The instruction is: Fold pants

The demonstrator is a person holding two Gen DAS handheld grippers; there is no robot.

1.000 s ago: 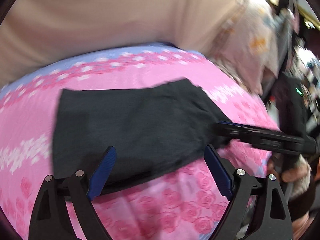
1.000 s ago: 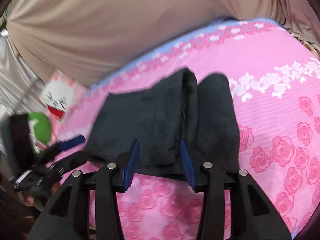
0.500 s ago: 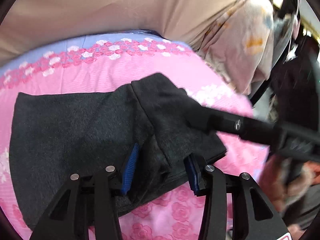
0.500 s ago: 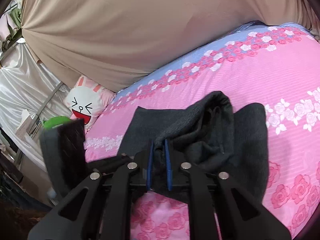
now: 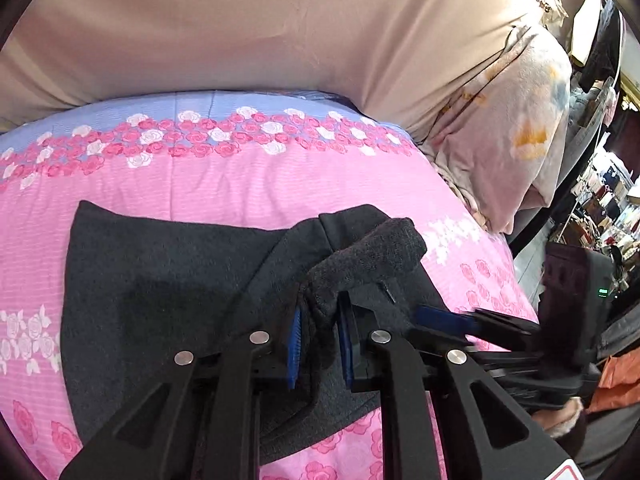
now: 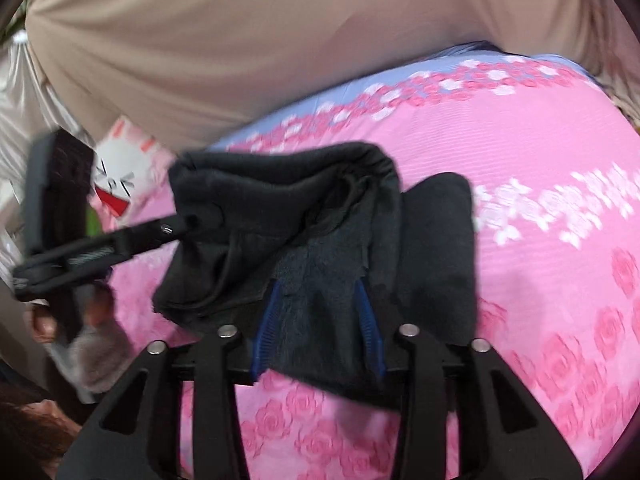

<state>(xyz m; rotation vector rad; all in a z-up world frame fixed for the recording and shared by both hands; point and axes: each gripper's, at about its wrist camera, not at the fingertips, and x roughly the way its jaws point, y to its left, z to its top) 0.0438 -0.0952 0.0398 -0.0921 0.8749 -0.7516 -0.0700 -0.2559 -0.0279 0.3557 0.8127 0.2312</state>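
Note:
Dark grey pants [image 5: 160, 288] lie partly folded on a pink rose-print bed cover [image 5: 240, 184]. My left gripper [image 5: 320, 340] is shut on a bunched edge of the pants and lifts it off the bed; it also shows from the side in the right wrist view [image 6: 188, 220], holding the raised fabric. In the right wrist view the pants [image 6: 432, 248] hang lifted at the left and lie flat at the right. My right gripper [image 6: 320, 320] is open, its blue pads on either side of the cloth.
A beige curtain [image 5: 280, 28] hangs behind the bed. A pale floral blanket [image 5: 512, 136] lies at the right of the bed. A white rabbit-face pillow [image 6: 120, 184] sits at the left end. Cluttered shelves [image 5: 600, 200] stand far right.
My left gripper has closed on the pants' edge and lifted it. My right gripper, shut on the cloth half a second ago, has opened, and the raised fold has moved left.

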